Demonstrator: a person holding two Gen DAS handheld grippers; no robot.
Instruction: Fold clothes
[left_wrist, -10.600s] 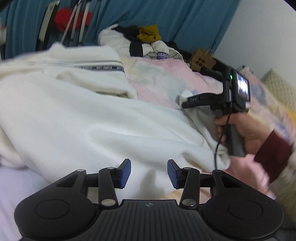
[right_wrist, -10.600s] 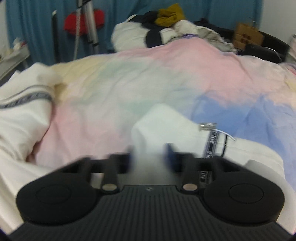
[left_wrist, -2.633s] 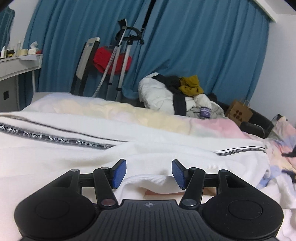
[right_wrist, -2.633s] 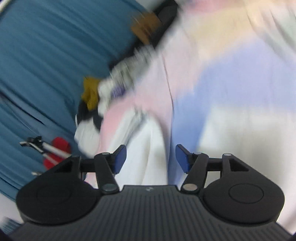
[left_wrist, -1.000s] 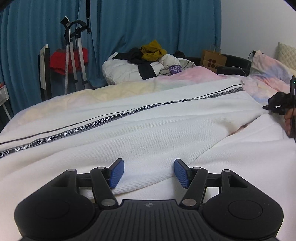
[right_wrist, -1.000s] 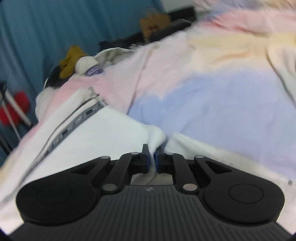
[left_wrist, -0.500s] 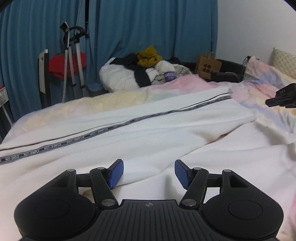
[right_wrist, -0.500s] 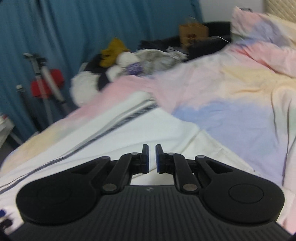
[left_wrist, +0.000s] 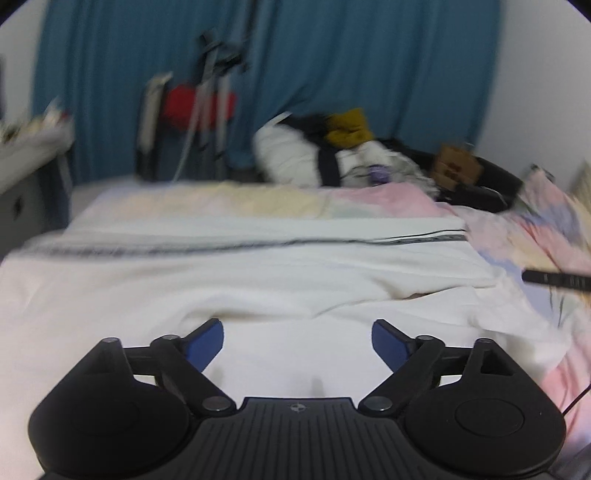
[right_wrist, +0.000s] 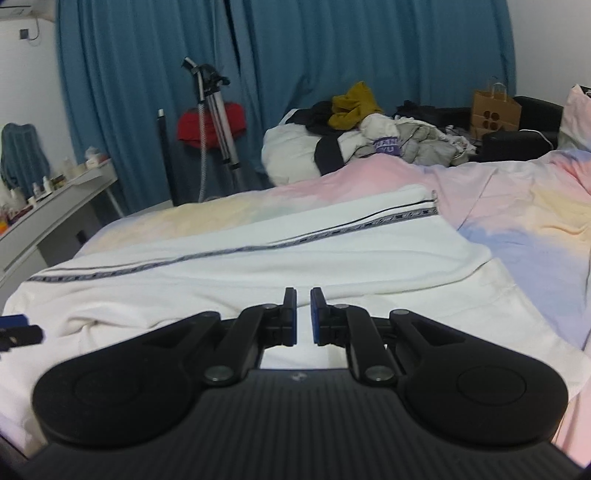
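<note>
A white garment (right_wrist: 258, 266) with a dark lettered stripe lies spread across the bed, its near layer folded over with a soft crease. In the left wrist view the same garment (left_wrist: 295, 266) fills the foreground, blurred. My left gripper (left_wrist: 297, 332) is open wide just above the cloth, with nothing between its blue pads. My right gripper (right_wrist: 303, 306) is shut over the garment's near part, with only a thin gap between the pads and no cloth in it. The left gripper's tip (right_wrist: 14, 332) shows at the left edge of the right wrist view.
A pastel duvet (right_wrist: 517, 206) covers the bed under and to the right of the garment. A heap of clothes (right_wrist: 362, 136) and a paper bag (right_wrist: 495, 110) sit at the far end. A tripod stand (right_wrist: 218, 122) and a white desk (right_wrist: 55, 206) stand left, before blue curtains.
A second ago my right gripper was shut on the garment's corner; now it holds nothing and has drawn back. My left gripper has spread wider and swung, blurring its view.
</note>
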